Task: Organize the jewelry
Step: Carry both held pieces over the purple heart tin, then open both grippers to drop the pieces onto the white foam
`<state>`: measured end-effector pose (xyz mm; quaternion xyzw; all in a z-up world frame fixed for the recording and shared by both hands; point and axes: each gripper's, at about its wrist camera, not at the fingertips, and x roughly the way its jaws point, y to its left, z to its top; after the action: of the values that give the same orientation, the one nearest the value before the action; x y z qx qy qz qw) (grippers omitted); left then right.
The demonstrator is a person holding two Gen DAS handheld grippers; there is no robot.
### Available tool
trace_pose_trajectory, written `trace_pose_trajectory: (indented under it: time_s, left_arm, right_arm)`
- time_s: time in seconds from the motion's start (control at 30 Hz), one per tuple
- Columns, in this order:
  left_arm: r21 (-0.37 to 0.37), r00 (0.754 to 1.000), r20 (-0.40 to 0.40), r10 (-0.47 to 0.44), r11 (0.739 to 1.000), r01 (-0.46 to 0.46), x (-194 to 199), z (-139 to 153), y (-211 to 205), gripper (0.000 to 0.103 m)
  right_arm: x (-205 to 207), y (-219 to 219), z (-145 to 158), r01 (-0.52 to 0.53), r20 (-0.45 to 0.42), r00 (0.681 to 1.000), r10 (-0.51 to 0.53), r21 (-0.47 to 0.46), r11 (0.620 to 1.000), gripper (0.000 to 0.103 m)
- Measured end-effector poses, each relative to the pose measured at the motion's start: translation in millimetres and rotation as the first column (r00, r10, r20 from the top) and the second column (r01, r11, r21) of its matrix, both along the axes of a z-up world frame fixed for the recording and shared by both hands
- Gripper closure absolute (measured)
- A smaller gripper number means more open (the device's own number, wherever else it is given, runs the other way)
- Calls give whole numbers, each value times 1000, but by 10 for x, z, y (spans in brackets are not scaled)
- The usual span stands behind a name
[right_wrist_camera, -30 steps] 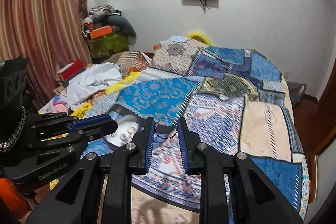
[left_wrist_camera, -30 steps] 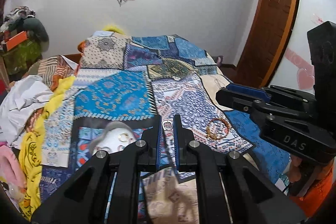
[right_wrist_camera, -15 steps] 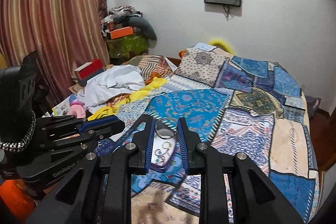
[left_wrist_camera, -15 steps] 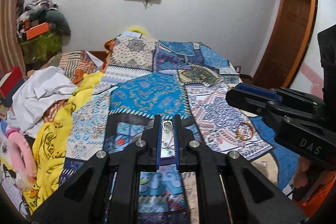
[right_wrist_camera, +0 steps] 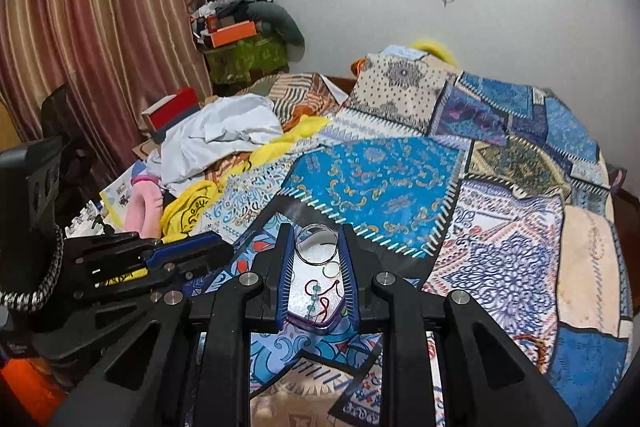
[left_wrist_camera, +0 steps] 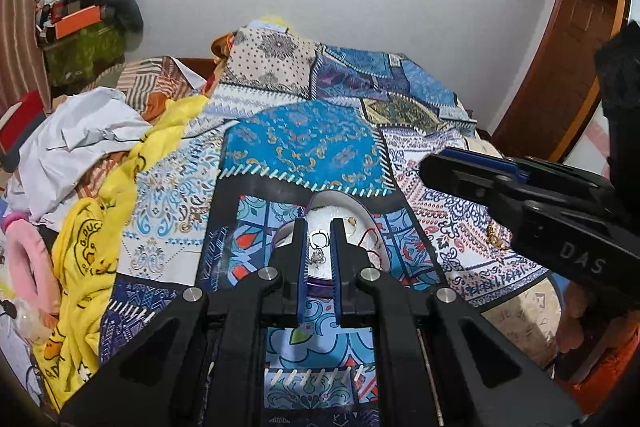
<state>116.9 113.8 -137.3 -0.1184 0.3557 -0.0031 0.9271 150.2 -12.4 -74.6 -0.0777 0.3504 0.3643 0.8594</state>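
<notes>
Item one: my left gripper (left_wrist_camera: 319,239), fingers clenched on a small silver earring (left_wrist_camera: 319,247) whose ring sits between the tips and whose pendant dangles below.

Item two: my right gripper (right_wrist_camera: 316,241), fingers pinching a plain silver bangle (right_wrist_camera: 316,243) by its rim, the hoop standing between the blue pads.

Item three: a jewelry tray (right_wrist_camera: 320,307), white inside with a purple rim, lying on the bed directly under both grippers. I see a red cord with pale beads (right_wrist_camera: 318,295) and a small clear ring (right_wrist_camera: 331,269) in it; in the left wrist view another small piece (left_wrist_camera: 351,221) lies on the white part beyond the fingertips.

Item four: a gold piece (left_wrist_camera: 496,237) on the patchwork bedspread (left_wrist_camera: 304,143), well to the right of the tray, partly hidden behind my right gripper.

Item five: yellow cloth (left_wrist_camera: 80,259) and white cloth (right_wrist_camera: 224,135), heaped along the bed's left side.
</notes>
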Motion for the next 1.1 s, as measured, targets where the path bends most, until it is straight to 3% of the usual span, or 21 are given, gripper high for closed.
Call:
trace_pose_trajectory:
  time_s: [0.53, 1.1]
  left_arm:
    - [-41, 994, -63, -87, 996, 85, 289, -338, -76, 94]
    - [-28, 994, -71, -87, 996, 85, 266, -330, -94, 94]
  right_arm:
    - [284, 251, -287, -14, -82, 997, 11, -38, 999, 83]
    - [297, 351, -403, -39, -129, 991, 30, -70, 997, 82]
